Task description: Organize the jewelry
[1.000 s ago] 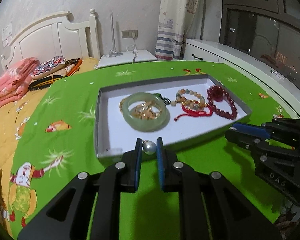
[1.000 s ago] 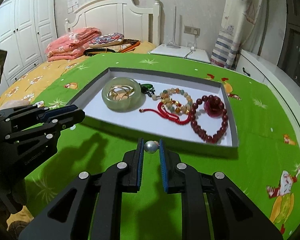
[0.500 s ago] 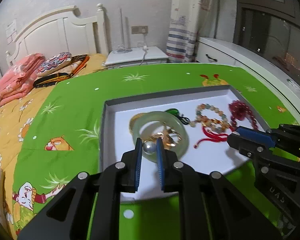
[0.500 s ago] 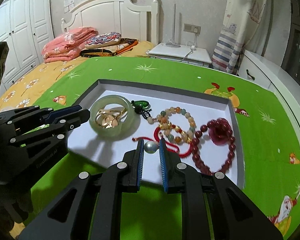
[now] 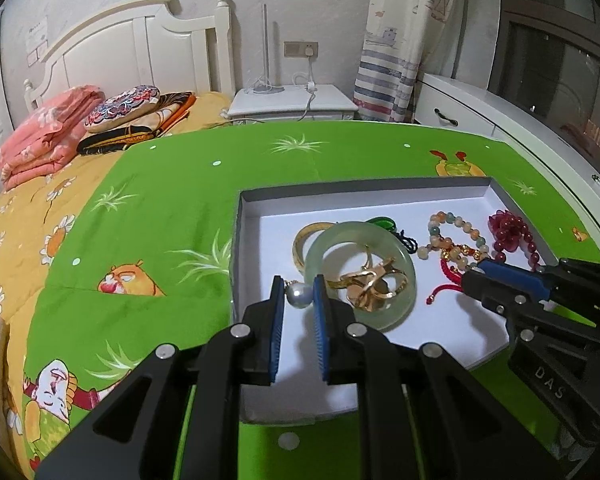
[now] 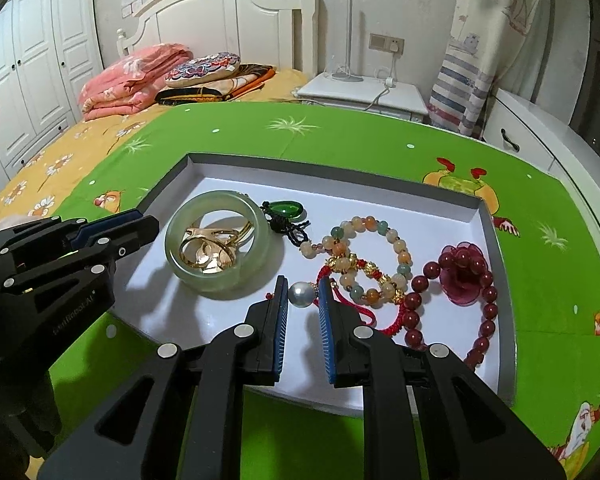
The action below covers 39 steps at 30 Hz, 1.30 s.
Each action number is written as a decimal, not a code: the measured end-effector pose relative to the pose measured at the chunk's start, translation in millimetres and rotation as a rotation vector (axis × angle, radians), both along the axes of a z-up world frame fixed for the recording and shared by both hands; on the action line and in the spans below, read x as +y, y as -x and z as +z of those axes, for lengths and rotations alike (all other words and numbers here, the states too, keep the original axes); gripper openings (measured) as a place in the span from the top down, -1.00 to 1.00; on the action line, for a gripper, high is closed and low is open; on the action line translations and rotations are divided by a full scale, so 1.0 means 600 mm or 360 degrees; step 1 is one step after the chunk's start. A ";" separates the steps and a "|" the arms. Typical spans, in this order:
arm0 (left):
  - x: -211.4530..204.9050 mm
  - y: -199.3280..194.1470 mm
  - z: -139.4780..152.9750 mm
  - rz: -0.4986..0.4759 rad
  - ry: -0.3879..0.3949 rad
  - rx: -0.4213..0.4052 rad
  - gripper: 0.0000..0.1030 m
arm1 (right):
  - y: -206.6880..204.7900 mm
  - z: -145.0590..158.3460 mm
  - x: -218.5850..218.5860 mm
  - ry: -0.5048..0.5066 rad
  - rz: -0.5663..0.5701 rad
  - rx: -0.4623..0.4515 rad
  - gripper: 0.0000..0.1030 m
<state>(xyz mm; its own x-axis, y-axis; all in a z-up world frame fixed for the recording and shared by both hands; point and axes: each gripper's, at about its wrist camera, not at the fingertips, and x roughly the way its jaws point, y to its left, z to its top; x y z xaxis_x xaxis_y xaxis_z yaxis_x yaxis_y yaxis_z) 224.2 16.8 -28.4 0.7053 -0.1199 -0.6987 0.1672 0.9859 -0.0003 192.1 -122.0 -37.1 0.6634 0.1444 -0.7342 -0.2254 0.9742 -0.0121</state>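
As both hands carried forward from the green cloth (image 5: 172,184) to above the white tray (image 6: 485,216), the left gripper (image 5: 298,300) stayed clamped on a pearl earring (image 5: 299,294); the right gripper (image 6: 303,298) likewise pinched its pearl (image 6: 302,294) beside the jade bangle (image 6: 216,252); release into the tray looked next.

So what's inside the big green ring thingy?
Inside the jade bangle lie gold rings, tangled together on the white tray. The bangle's rim covers part of them, so I cannot count them exactly.
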 end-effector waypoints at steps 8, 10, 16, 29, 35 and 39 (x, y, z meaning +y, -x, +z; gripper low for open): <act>0.001 -0.007 0.000 0.0007 0.0025 -0.0001 0.73 | -0.007 -0.001 0.013 0.0022 0.0007 -0.0009 0.68; -0.002 -0.004 0.000 0.0000 0.0009 -0.0012 0.73 | -0.008 -0.001 0.017 0.0024 0.0014 -0.0009 0.68; 0.001 -0.002 -0.003 0.0001 0.0013 -0.0009 0.73 | -0.005 -0.003 0.028 0.0040 0.0028 -0.0009 0.68; 0.021 0.000 -0.003 0.0034 0.0057 -0.0022 0.30 | -0.019 -0.001 0.029 0.0016 -0.0001 -0.0032 0.38; 0.015 0.000 -0.008 0.0022 0.0062 -0.0018 0.15 | -0.019 -0.003 0.034 0.0047 0.0004 -0.0045 0.04; 0.015 0.004 0.003 0.0090 0.0005 -0.0092 -0.37 | -0.023 0.004 0.022 0.0035 -0.0040 -0.0058 0.01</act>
